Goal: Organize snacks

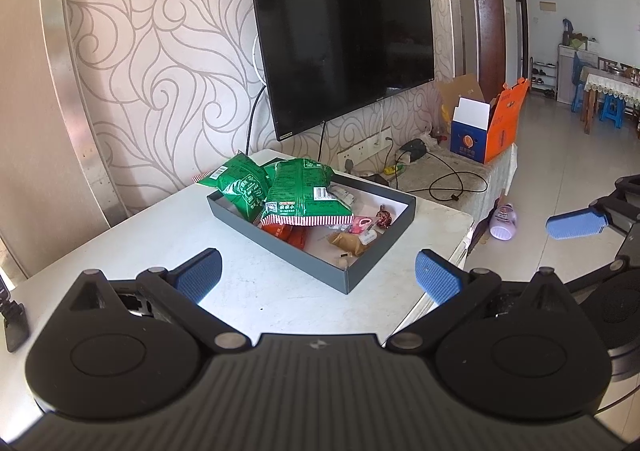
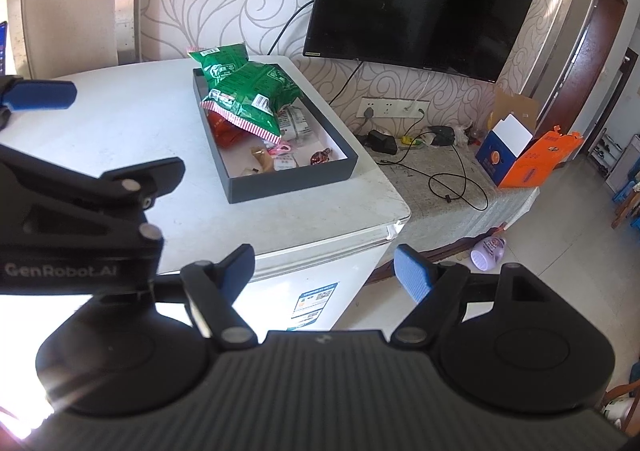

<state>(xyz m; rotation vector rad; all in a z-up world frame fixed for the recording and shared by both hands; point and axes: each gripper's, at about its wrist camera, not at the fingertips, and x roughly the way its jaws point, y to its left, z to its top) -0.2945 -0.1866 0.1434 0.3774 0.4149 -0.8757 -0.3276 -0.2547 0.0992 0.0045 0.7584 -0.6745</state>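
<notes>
A white tabletop [image 1: 132,235] carries a dark grey tray [image 1: 376,251] near its far right corner. Inside the tray, green snack bags [image 1: 304,191] are piled at the far end, small wrapped sweets [image 1: 368,225] nearer. Short of the tray, the left gripper [image 1: 318,277] and right gripper [image 2: 326,271] gape, empty.

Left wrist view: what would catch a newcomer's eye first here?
Probably the green snack bags piled at the far end of the dark tray on the white tabletop, with small sweets loose in the tray's near end. Above them a big black TV hangs on the swirl-patterned wall. Both claws, left and right, hang open and empty short of the tray.
</notes>
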